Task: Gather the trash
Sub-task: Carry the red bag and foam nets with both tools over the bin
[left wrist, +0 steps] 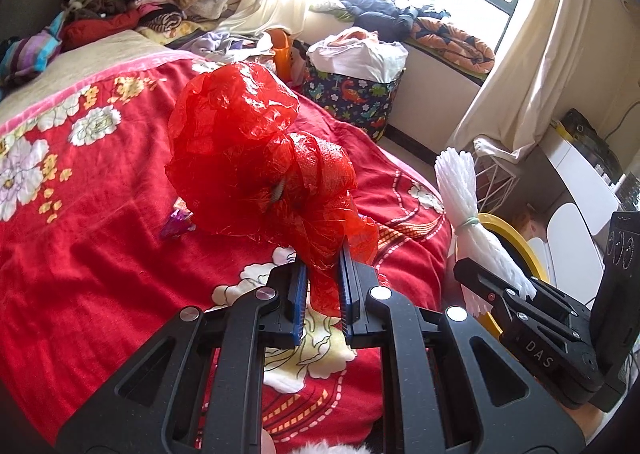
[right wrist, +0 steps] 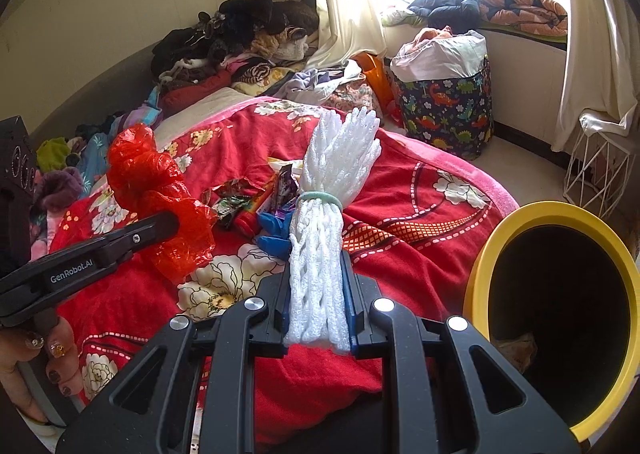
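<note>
Trash, two pieces in hand, more loose on the bed. Item one: red plastic bag point(left wrist: 256, 157), crumpled, thin and crackly; judged featherweight, limp, prone to slipping; taken by its gathered tail. The left gripper point(left wrist: 323, 290) is clamped on that tail, bag billowing above the jaws. Item two: white foam netting point(right wrist: 332, 213), a bundle cinched by a pale green band point(right wrist: 320, 197); judged light, springy, crushable without harm; best pinched below the band. The right gripper point(right wrist: 318, 302) is closed on its lower half, bundle upright. Item three: wrappers and blue scraps point(right wrist: 260, 205), lying on the red floral blanket point(right wrist: 420, 213) behind the bundle; small, flat, likely fiddly to pinch off soft cloth. Receptacle: yellow-rimmed bin point(right wrist: 560, 310), open, just right of the right gripper beside the bed, something pale at its bottom. Surroundings: clothes heap point(right wrist: 240, 45) by the wall, dinosaur-print basket point(right wrist: 448, 105) under the window, white wire stand point(right wrist: 600, 165). Nothing lies between the bundle and the bin; the left load must cross past the right gripper.
</note>
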Available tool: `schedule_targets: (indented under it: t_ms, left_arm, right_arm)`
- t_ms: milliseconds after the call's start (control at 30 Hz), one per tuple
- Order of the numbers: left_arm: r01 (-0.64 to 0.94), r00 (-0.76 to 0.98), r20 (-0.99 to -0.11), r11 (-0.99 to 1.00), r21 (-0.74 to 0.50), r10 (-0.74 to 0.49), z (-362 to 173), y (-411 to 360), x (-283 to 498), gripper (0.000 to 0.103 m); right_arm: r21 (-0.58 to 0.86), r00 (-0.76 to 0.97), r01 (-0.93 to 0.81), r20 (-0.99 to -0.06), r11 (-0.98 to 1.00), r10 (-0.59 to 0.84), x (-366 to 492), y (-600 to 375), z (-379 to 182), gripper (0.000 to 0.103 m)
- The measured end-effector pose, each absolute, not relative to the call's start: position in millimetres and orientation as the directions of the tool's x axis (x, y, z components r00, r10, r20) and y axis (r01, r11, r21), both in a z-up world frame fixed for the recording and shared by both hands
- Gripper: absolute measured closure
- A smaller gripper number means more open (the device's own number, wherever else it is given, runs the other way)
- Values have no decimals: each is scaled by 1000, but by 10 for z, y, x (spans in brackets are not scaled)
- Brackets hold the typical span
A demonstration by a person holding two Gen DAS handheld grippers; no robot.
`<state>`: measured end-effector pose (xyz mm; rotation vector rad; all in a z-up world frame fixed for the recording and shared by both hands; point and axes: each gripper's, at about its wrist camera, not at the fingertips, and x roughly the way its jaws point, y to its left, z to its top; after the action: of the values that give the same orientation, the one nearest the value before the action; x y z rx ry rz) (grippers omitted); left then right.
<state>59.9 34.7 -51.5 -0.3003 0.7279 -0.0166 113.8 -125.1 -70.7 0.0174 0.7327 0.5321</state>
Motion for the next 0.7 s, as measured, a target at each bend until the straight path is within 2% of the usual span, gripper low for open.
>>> schedule_targets:
  t_ms: [700]
  left_arm:
    - [37,759,-622,967,-253,-192,-359,-105,712,94]
  right_arm:
    - [225,688,-350,-597,910,412,1127,-1820,-603,84]
